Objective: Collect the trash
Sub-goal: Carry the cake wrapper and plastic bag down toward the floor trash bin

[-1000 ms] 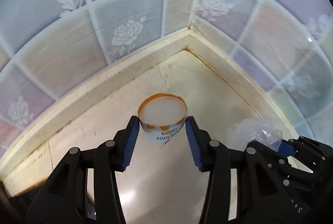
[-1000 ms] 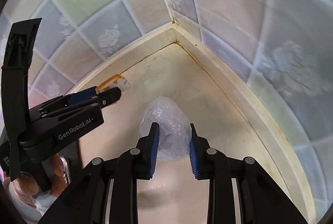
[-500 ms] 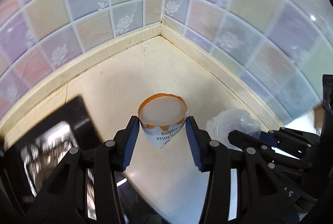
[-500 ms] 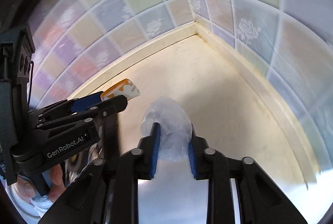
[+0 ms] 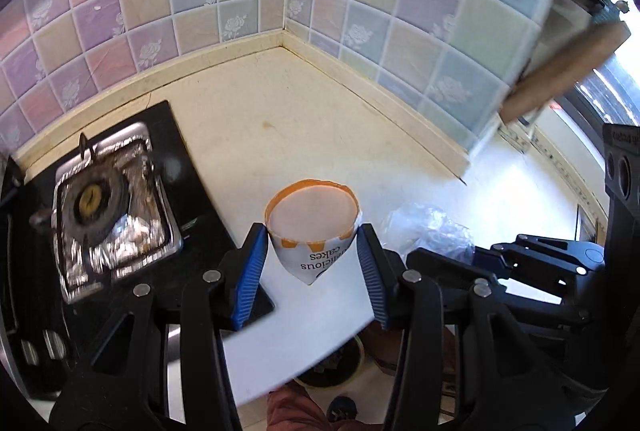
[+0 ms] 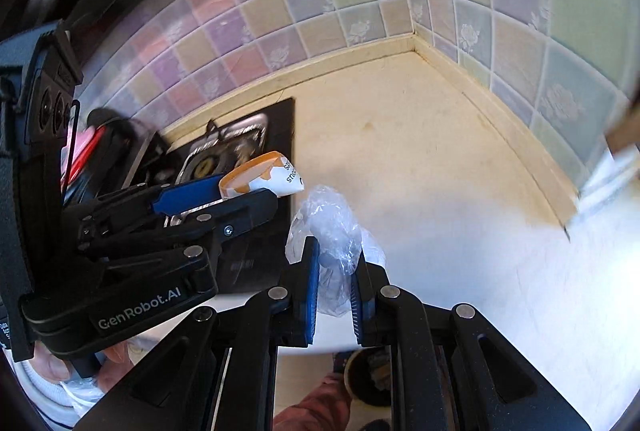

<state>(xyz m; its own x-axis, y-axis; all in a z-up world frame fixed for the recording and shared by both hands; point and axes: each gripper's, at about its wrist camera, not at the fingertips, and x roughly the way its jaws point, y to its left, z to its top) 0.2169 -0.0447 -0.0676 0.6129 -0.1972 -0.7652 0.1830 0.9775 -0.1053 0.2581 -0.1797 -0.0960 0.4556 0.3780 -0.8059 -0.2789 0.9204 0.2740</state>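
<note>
My left gripper (image 5: 310,267) is shut on a white and orange snack wrapper (image 5: 312,231) printed "delicious cakes", held in the air over the counter's front edge. It also shows in the right wrist view (image 6: 260,181), left of centre. My right gripper (image 6: 334,285) is shut on a crumpled clear plastic bag (image 6: 332,227), also lifted off the counter. The bag shows in the left wrist view (image 5: 428,227), just right of the wrapper. The two grippers are side by side, close together.
A cream counter (image 5: 280,135) runs into a tiled corner. A black gas hob with a foil-lined burner (image 5: 104,207) is on the left. Below the counter edge there is floor with a dark round bin (image 5: 332,371). A wooden handle (image 5: 560,75) hangs at the right.
Both grippers have pulled back and up from the corner, each still holding its piece. The hob, counter front edge and floor have come into view.
</note>
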